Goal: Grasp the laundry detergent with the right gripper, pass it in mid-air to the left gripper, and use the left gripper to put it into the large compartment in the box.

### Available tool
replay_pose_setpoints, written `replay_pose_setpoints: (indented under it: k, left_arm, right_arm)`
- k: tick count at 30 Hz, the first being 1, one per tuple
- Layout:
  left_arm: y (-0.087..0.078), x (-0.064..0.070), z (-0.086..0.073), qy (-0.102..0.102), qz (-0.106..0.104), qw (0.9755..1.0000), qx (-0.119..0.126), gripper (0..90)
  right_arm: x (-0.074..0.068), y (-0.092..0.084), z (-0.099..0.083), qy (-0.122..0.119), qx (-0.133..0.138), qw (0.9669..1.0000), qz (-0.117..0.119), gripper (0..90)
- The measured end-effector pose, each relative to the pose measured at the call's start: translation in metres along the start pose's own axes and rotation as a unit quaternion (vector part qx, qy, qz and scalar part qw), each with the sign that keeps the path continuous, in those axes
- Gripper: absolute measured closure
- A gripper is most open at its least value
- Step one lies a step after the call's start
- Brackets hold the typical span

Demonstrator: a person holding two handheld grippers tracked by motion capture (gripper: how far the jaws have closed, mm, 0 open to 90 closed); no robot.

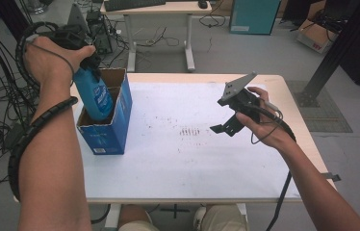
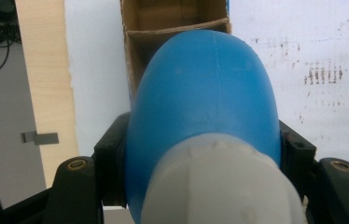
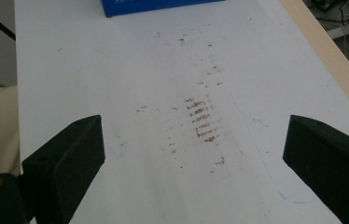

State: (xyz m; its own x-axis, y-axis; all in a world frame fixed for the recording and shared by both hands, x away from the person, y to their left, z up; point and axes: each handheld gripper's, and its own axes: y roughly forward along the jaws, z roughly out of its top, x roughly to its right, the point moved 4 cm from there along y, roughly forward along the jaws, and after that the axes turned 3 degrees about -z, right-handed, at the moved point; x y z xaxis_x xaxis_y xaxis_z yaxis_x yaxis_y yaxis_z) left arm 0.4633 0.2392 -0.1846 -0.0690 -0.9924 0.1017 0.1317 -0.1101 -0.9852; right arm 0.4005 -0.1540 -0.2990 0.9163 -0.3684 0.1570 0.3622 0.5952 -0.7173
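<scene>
Two tools: left tool (image 1: pixel 87 60) at upper left clamped on blue bottle (image 1: pixel 93 96), bottle's base inside cardboard box (image 1: pixel 115 127), right tool (image 1: pixel 226 126) mid-right, jaws wide apart, empty, above white worktop (image 1: pixel 178 159).

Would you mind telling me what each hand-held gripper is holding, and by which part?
The left hand-held gripper grips the blue bottle near its top, below the white cap. The right hand-held gripper holds nothing.
</scene>
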Motion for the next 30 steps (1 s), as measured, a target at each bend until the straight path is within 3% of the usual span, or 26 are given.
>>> replay_pose_setpoints:
  k: [15, 30]
  left_arm:
    - [0.036, -0.006, -0.004, -0.007, 0.003, 1.0, -0.002, 37.0]
    - [0.075, -0.009, -0.006, -0.004, 0.002, 0.9999, -0.013, 37.0]
  right_arm:
    - [0.001, 0.006, -0.004, -0.006, -0.002, 1.0, 0.002, 5.5]
    - [-0.001, 0.012, -0.005, 0.003, -0.005, 1.0, 0.002, 5.5]
